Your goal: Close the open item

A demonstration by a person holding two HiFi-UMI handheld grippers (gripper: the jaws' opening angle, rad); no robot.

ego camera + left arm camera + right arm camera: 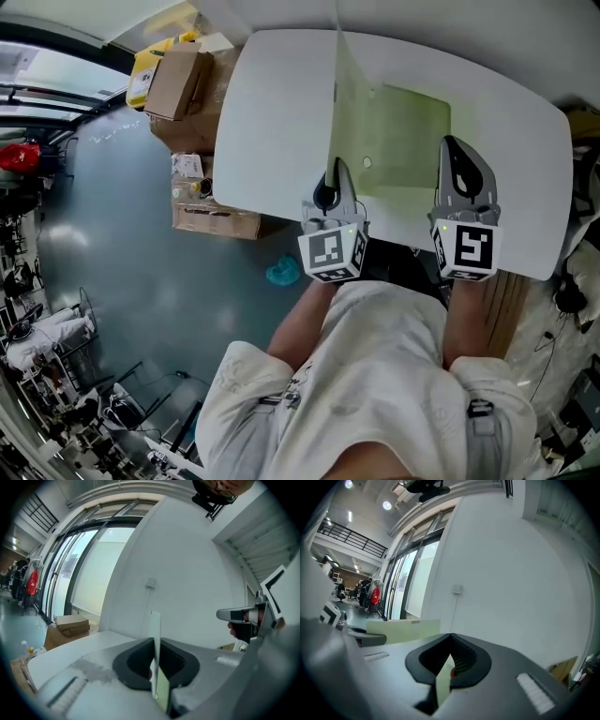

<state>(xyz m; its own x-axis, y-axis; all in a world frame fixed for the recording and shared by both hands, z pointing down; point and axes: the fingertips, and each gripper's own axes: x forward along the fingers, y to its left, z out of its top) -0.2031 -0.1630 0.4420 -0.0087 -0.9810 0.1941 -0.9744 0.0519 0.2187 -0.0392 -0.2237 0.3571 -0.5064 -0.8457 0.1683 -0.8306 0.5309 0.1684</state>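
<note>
Folder: a pale green, see-through folder (403, 141) over the white table (272, 112), just ahead of the person. Whether its lower leaf rests on the tabletop cannot be told.
Lower leaf: lies about flat, spreading from the fold toward the right gripper.
Raised leaf: stands roughly upright along the fold, in line with the left gripper. In the right gripper view it shows as a green band off to the left.
Left gripper: the left gripper (154, 644) is clamped on the near edge of the raised leaf, seen edge-on between its pads.
Right gripper: the right gripper (449, 641) is pinched onto the near edge of the flat leaf.
Done so far: both leaves are gripped and the folder looks about half shut.
Left to do: probably swinging the raised leaf over onto the flat one until the two lie together.
Writing: none readable on the folder. The gripper cubes carry only black-and-white square patterns. Print on the cardboard boxes (178, 80) beside the table is too small to read.
</note>
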